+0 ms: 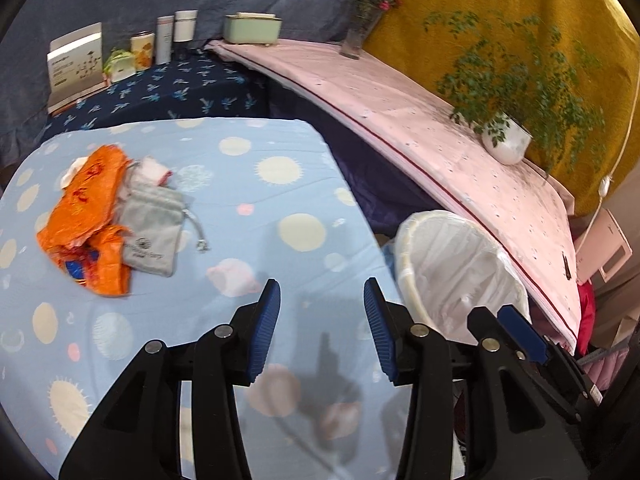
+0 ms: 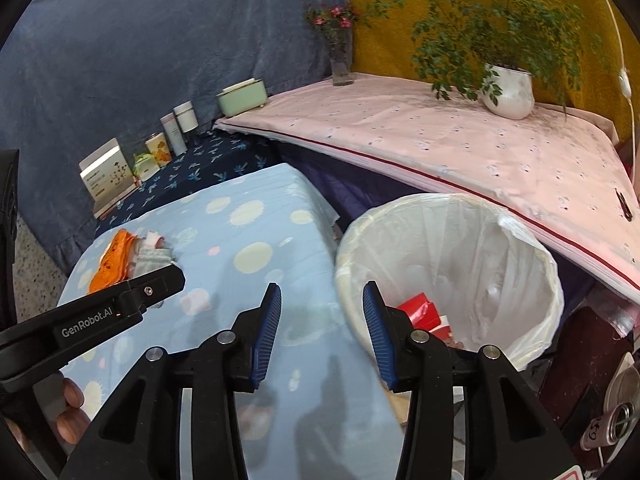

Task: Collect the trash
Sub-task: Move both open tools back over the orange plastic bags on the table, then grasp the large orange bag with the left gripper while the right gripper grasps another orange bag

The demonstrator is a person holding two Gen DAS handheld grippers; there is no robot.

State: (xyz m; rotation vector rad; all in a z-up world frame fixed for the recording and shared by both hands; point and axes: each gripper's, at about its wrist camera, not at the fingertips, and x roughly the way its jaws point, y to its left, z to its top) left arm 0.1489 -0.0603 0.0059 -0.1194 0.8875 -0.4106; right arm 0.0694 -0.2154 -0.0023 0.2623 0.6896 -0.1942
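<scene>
Both tongs open and empty, next piece of trash ahead-left.

My left tongs (image 1: 322,330) should reach forward-left and pinch the crumpled orange plastic wrapper (image 1: 86,220) across its narrow width; its long axis runs away from me, beside the grey drawstring pouch (image 1: 154,226). My right tongs (image 2: 320,332) gape by the white-lined bin (image 2: 452,248).

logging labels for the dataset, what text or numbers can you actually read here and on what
"GenRobot.AI": on the side of the left gripper, seen in the right wrist view.
"59", handwritten, uncertain: on the can at lower right.
Grey drawstring pouch: printed logo and words, too blurred to read.
Orange wrapper: red markings, unreadable.
White box at the back: small print, too small.
</scene>
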